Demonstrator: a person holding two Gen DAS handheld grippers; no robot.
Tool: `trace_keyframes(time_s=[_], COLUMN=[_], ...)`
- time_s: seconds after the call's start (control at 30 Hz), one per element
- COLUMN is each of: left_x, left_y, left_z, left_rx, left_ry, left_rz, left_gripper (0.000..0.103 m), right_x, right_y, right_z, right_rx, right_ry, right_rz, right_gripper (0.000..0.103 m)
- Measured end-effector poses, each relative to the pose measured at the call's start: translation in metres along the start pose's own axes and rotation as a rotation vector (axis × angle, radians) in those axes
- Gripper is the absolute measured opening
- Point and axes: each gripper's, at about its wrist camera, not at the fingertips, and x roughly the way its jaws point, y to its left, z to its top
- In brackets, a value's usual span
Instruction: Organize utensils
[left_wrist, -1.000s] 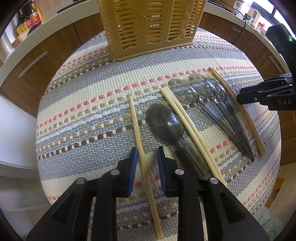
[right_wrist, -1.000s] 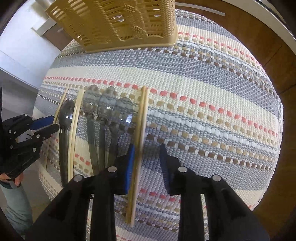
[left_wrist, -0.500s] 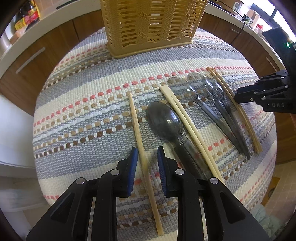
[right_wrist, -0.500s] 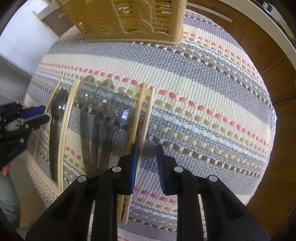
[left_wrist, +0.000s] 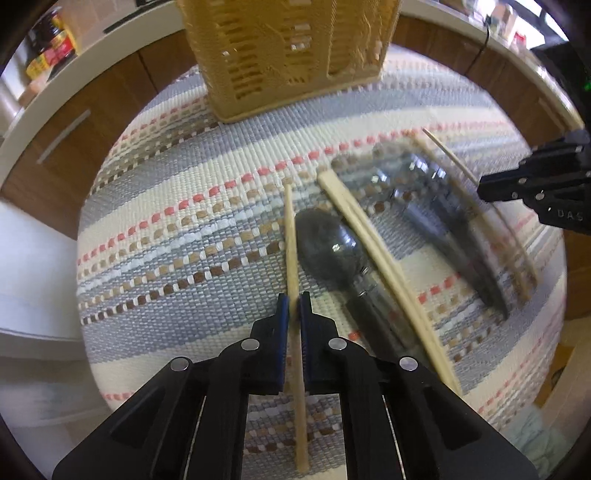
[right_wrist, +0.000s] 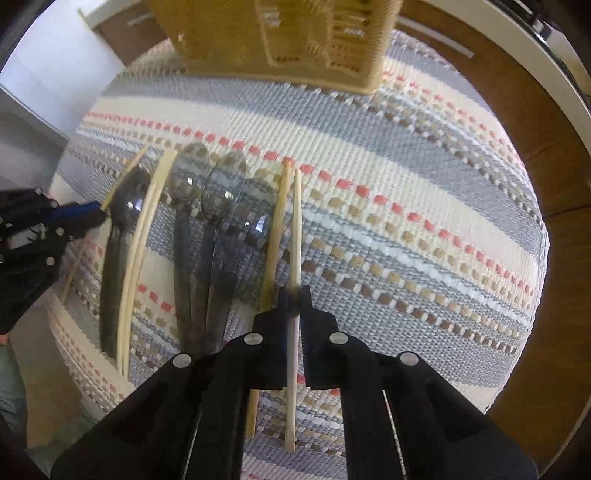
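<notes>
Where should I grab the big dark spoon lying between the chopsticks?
Take the dark spoon by its handle, not the rounded bowl. Come straight down from above, tongs closing across the handle's width. It lies flat on the striped mat with a chopstick pair close along one side, so a narrow opening looks safest.

Striped woven mat (left_wrist: 229, 192) under basket (left_wrist: 288, 55), chopsticks (left_wrist: 384, 273) and, seemingly, four dark spoons (left_wrist: 332, 247).

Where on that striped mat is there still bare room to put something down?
Free: the mat left of the left chopstick, the strip before the basket, and right of the right chopstick. Crowded: the spoons between them.
</notes>
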Motion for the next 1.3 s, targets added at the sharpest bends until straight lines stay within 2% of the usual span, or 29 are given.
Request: trace_keyframes(time_s=[0.1,0.27,0.43,0.63,0.73,0.9,1.07,1.3], left_x=[-0.028,-0.098,-0.154,-0.199,-0.206,-0.197,-0.174,-0.130], left_y=[0.014,0.022,0.018,0.013,0.018,0.037,0.051,0.059], left_z=[-0.002,0.012,0.044,0.084,0.100,0.128,0.143,0.147], left_rx=[-0.051,-0.109,-0.123,-0.138,-0.160,-0.204,-0.241,-0.249], left_ry=[-0.102,-0.342,-0.549,-0.770,-0.865,-1.010,-1.090,-1.117], left_rz=[-0.050,-0.109,-0.132,-0.134,-0.114,-0.126,-0.075,-0.010], left_gripper=[0.004,0.004,0.004,0.004,0.004,0.004,0.004,0.004], right_x=[-0.030,-0.097,-0.151,-0.208,-0.228,-0.235,-0.209,-0.157], right_y=[-0.007,-0.009,-0.010,-0.008,-0.012,-0.031,-0.053,-0.064], right_z=[-0.004,-0.003,0.011,0.030,0.043,0.078,0.111,0.133], right_rx=[0.003,-0.015,-0.013,-0.035,-0.038,0.021,0.088,0.094], right_ry=[-0.089,-0.296,-0.493,-0.744,-0.880,-1.001,-1.055,-1.060], right_rz=[0.043,0.086,0.123,0.109,0.099,0.082,0.060,0.021], right_gripper=[0.004,0.004,0.004,0.004,0.004,0.004,0.004,0.004])
